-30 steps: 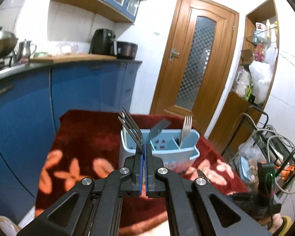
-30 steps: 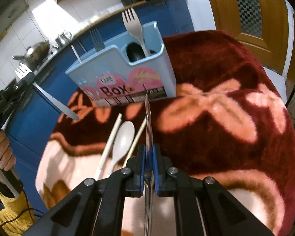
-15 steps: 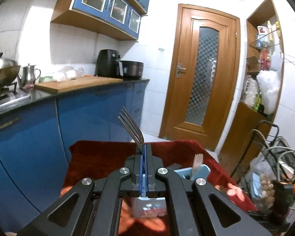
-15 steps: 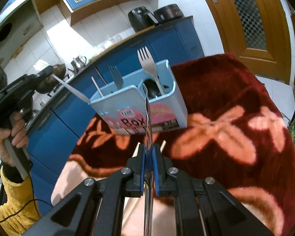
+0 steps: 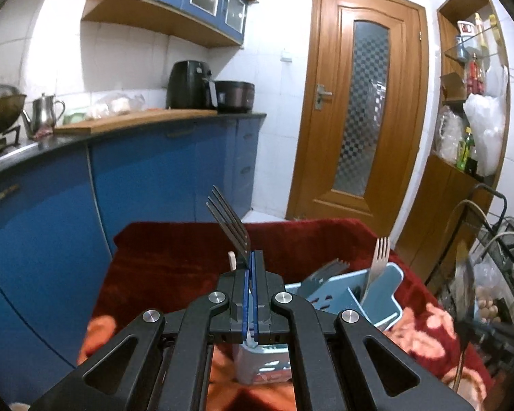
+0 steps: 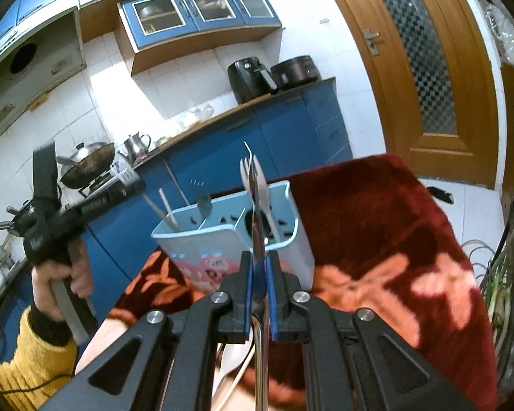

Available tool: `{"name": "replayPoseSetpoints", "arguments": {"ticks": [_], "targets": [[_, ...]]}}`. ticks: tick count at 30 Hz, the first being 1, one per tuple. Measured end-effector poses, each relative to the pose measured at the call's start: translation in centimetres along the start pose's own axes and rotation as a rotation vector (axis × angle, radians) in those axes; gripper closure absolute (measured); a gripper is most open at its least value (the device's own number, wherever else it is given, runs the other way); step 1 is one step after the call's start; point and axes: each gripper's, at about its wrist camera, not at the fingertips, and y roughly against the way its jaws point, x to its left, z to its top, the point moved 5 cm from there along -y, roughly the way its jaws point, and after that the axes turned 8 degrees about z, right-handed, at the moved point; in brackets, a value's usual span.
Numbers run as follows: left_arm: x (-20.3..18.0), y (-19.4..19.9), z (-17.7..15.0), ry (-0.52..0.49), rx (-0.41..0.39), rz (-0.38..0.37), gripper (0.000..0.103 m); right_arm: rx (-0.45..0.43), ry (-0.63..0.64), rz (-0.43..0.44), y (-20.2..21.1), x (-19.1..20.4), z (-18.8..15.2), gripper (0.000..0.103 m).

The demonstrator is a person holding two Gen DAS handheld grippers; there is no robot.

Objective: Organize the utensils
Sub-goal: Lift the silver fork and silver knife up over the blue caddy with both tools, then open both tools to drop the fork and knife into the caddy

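Your light-blue utensil box (image 6: 229, 239) stands upright on the red cloth. A pale fork (image 5: 377, 267) and a dark fork (image 6: 204, 202) stand inside it, tines up; your steel fork (image 5: 231, 226) tilts above its left end.

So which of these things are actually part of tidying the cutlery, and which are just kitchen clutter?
Part of the job:
- fork clamped in the left gripper
- utensil clamped in the right gripper
- blue caddy
- white spoon on the red cloth

Just lying about:
- air fryer
- kettle
- wok
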Motion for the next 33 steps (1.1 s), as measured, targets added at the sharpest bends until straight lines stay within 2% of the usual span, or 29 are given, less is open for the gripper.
{"name": "replayPoseSetpoints", "arguments": {"ticks": [7,16,21,27,33], "targets": [[-0.7,-1.7,-1.9,0.0,0.038,-0.028,0.102,-0.103,0.066,-0.036,-2.3,0.4,2.9,0.094],[-0.3,-2.6,-3.0,0.001,0.04,-0.045,0.102,-0.248,0.145,-0.051,-5.3,1.4,6.6,0.094],[0.0,-3.2,-3.4,0.01,0.05,-0.055,0.102,-0.308,0.178,-0.104,-7.1,1.2,7.9,0.094],[-0.1,-3.3,-3.6,0.011,0.047,-0.069,0.102,-0.332,0.242,-0.154,-8.9,1.0,7.9,0.094],[-0.2,-3.2,-3.9,0.005,0.039,-0.082,0.101,-0.298,0.227,-0.145,-9.4,0.3,6.3,0.093]]}}
